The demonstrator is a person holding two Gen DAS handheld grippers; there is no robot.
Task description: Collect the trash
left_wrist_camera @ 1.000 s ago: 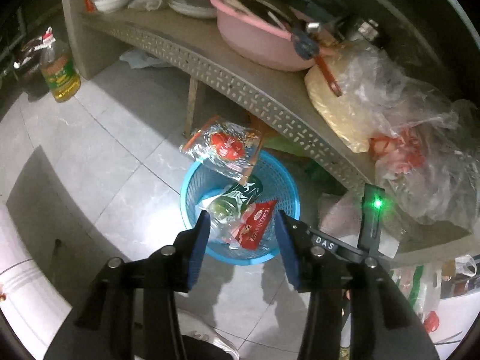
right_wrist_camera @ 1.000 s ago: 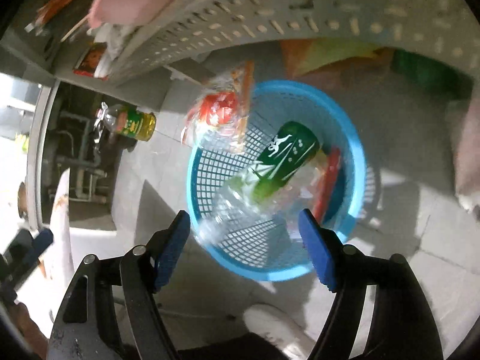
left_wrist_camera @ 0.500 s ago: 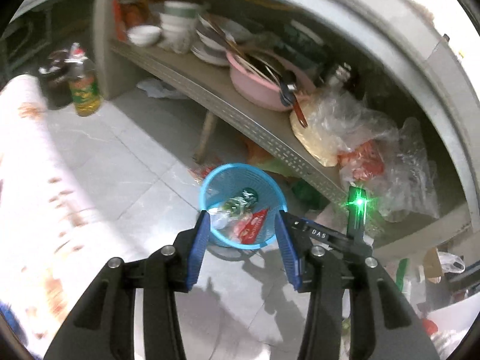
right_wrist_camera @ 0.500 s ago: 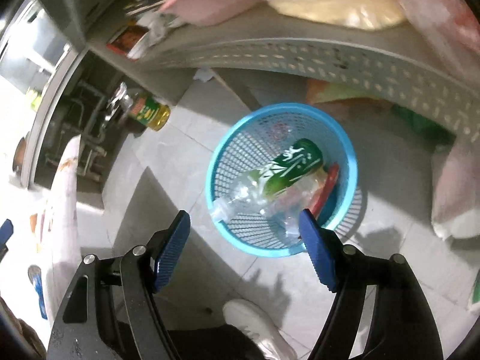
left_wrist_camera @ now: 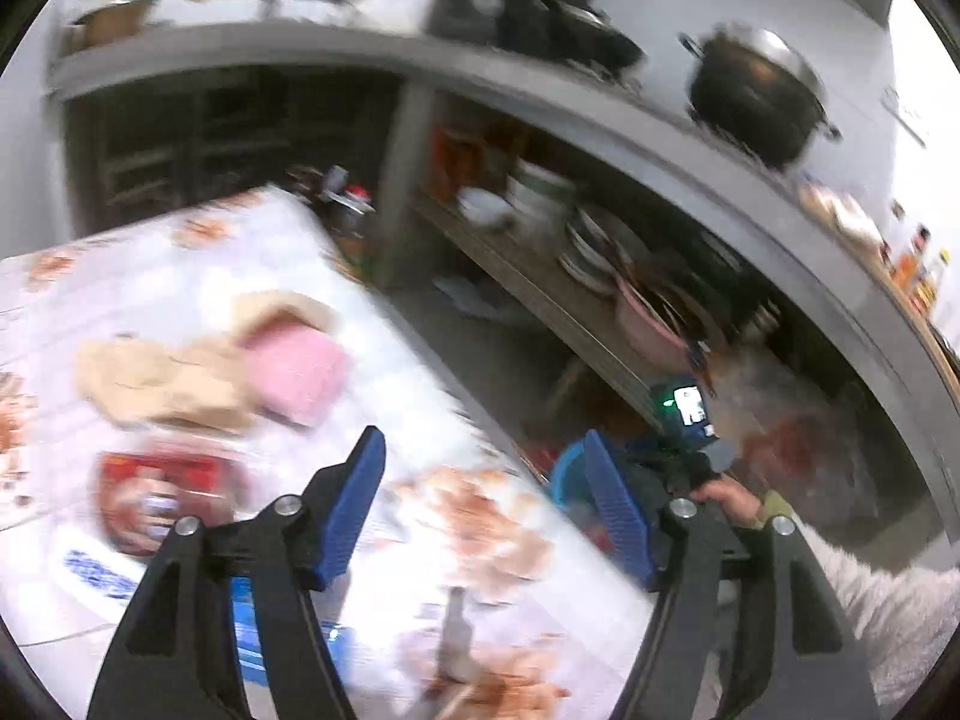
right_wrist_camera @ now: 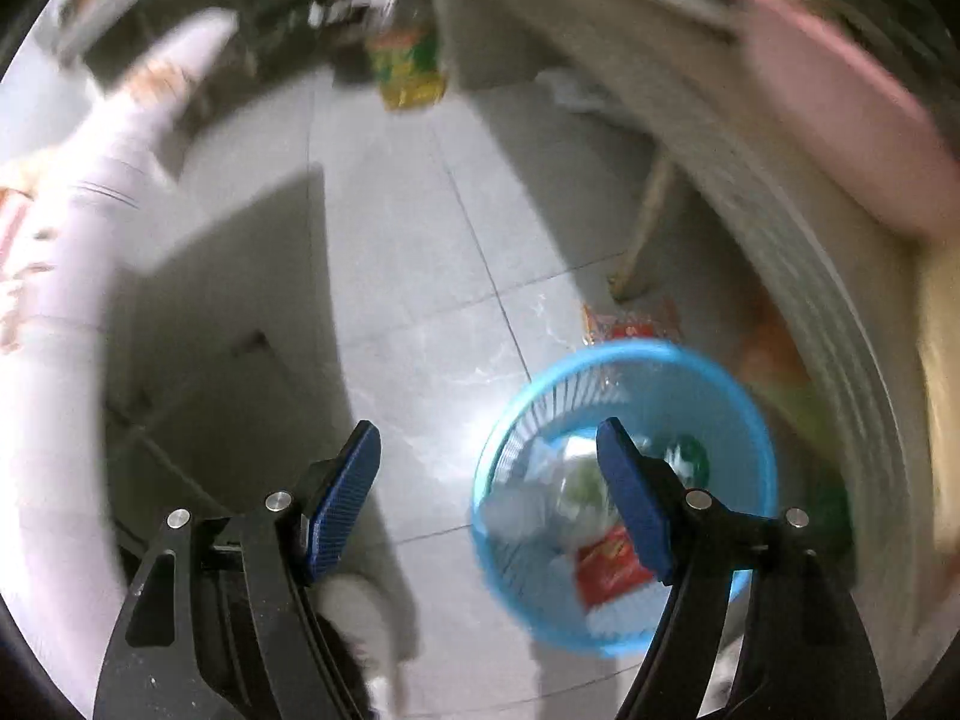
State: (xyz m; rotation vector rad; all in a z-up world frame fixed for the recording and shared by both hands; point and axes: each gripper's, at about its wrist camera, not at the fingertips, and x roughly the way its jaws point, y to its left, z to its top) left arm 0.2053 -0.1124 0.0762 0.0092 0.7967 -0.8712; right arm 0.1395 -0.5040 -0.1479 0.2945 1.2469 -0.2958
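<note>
A blue mesh trash basket (right_wrist_camera: 624, 372) stands on the tiled floor under a shelf and holds a clear green-label bottle (right_wrist_camera: 690, 456) and a red wrapper (right_wrist_camera: 606, 564). My right gripper (right_wrist_camera: 489, 498) is open and empty above the basket's left rim. My left gripper (left_wrist_camera: 483, 504) is open and empty, raised over a table with a flowered white cloth (left_wrist_camera: 384, 360). On the cloth lie a red packet (left_wrist_camera: 156, 498), a pink pack (left_wrist_camera: 294, 366) and brown paper (left_wrist_camera: 156, 378). The basket rim (left_wrist_camera: 564, 468) shows past the table's edge. Both views are blurred.
A snack bag (right_wrist_camera: 630, 324) lies on the floor behind the basket. An oil bottle (right_wrist_camera: 408, 66) stands on the floor. The shelf holds a pink basin (left_wrist_camera: 654, 330) and dishes (left_wrist_camera: 588, 252). A dark pot (left_wrist_camera: 756, 96) sits on the counter. The right gripper's unit (left_wrist_camera: 684, 420) and hand show at right.
My left gripper has swung up from the basket to over the table. My right gripper has shifted left, so the basket now sits at lower right. Both stay open.
</note>
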